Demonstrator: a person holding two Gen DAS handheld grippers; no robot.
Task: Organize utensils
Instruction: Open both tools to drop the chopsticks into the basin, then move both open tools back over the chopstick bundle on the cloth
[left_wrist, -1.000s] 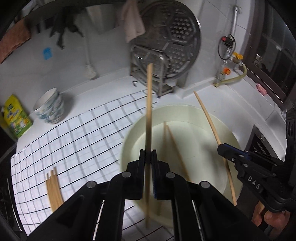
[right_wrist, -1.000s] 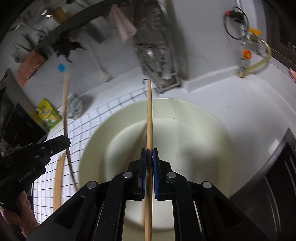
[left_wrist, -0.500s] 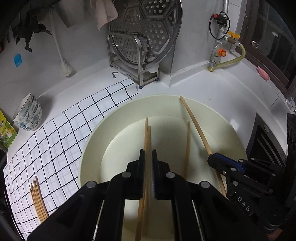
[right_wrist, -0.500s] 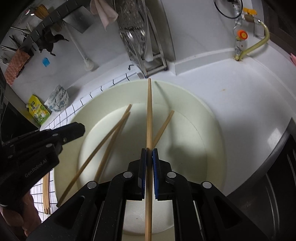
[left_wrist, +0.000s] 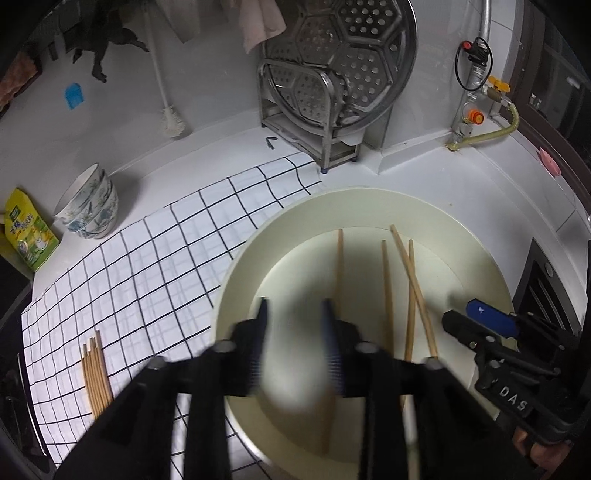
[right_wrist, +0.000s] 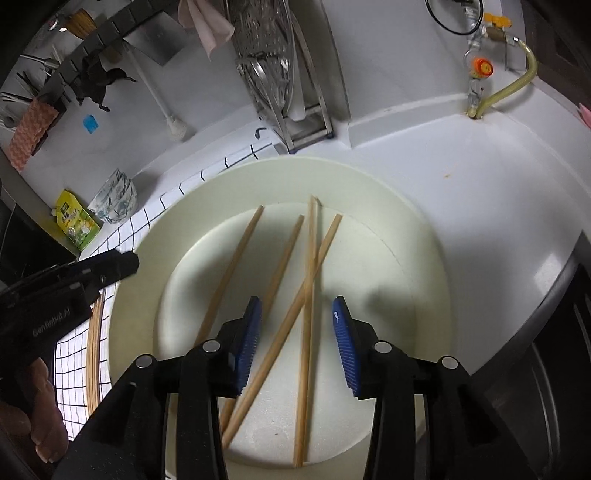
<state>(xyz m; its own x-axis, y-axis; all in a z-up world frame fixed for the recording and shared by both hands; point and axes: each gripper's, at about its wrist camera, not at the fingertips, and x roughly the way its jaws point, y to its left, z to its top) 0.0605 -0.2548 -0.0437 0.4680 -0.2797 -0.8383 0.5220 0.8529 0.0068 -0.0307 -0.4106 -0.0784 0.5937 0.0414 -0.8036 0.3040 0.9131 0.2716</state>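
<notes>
Here, going from left to right, a bundle of chopsticks (left_wrist: 96, 373) lies on the checked mat (left_wrist: 155, 266) at the near left of the worktop (left_wrist: 424, 177), its sticks side by side and running near to far; about five can be made out, though the exact count is hard to tell. Right of it sits the wide cream basin (left_wrist: 236, 273), and in it lie four loose chopsticks (right_wrist: 310, 273), all pointing roughly away from the cameras: two separate ones on the left, and two on the right that cross each other.

The left tongs (left_wrist: 293, 347) hang over the basin's near left part, blurred, their jaws opening with nothing between them; one stick lies just right of the right finger. The right tongs (right_wrist: 297, 339) hang over the middle of the basin, jaws opening as well, and the crossed pair passes under the gap without the blue pads (right_wrist: 345, 347) pressing on it.

The coming pick likely turns on this: the sticks' long axes run along the tongs' pointing direction, so the jaws straddle them squarely. The right tongs are nearer the crossed pair, the left tongs nearer the two single sticks.

Counted otherwise: one basin, one mat, one stack of bowls (left_wrist: 88, 206) at far left.
</notes>
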